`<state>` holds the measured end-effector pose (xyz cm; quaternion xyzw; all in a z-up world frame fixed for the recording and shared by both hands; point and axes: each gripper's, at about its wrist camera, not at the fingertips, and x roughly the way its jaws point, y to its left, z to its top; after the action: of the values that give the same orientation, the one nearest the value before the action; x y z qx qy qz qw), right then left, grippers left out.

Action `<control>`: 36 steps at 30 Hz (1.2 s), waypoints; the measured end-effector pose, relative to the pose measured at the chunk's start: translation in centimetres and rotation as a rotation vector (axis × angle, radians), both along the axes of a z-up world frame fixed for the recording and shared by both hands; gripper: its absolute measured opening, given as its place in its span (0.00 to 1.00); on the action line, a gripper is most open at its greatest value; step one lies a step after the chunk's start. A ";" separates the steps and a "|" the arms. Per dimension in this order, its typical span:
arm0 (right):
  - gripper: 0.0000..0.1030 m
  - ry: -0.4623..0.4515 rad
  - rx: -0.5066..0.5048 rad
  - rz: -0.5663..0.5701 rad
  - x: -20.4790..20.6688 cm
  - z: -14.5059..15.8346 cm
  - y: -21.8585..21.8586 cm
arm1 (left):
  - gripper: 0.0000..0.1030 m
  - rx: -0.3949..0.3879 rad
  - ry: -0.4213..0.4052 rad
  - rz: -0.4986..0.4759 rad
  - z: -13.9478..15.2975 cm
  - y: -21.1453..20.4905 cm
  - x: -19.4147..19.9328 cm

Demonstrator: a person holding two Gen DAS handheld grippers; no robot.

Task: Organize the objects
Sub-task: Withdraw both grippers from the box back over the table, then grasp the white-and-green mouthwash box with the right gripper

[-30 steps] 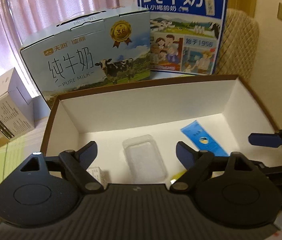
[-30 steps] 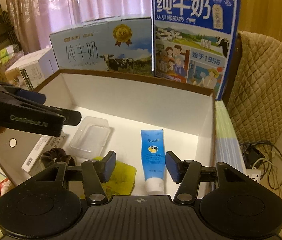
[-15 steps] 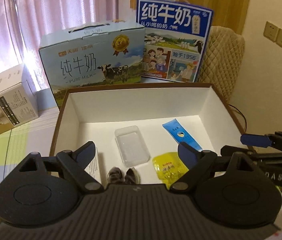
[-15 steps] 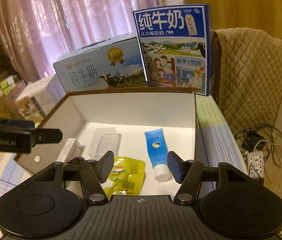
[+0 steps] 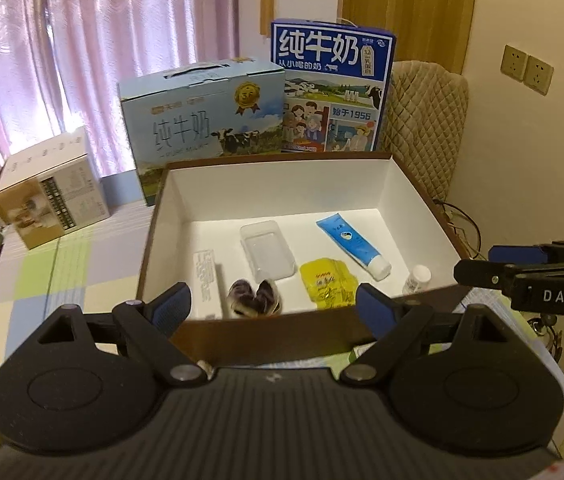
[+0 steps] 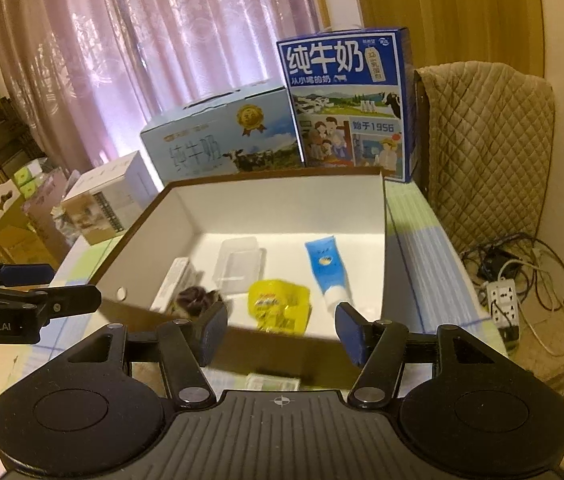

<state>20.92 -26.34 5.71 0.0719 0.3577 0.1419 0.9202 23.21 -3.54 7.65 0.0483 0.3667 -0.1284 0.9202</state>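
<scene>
A brown box with a white inside sits on the table. In it lie a blue tube, a yellow packet, a clear plastic tray, a dark scrunchie, a slim white carton and a small white bottle. My left gripper is open and empty, in front of the box's near wall. My right gripper is open and empty, also in front of that wall.
Two milk cartons stand behind the box. A white and brown carton is at the left. A quilted chair and a power strip with cables are at the right. A small packet lies before the box.
Both grippers have pulled back and up from over the box, so its near wall and whole contents now show. Both stay open and empty.
</scene>
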 end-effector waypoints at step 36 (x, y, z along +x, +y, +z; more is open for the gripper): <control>0.55 0.164 0.038 -0.021 -7.9 -4.3 2.8 | 0.84 -0.041 0.148 0.165 -5.7 4.8 -9.6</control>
<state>12.99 -23.50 1.44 0.1047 0.4282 0.1327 0.8878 13.60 1.26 2.00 -0.0104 0.4338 -0.0632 0.8987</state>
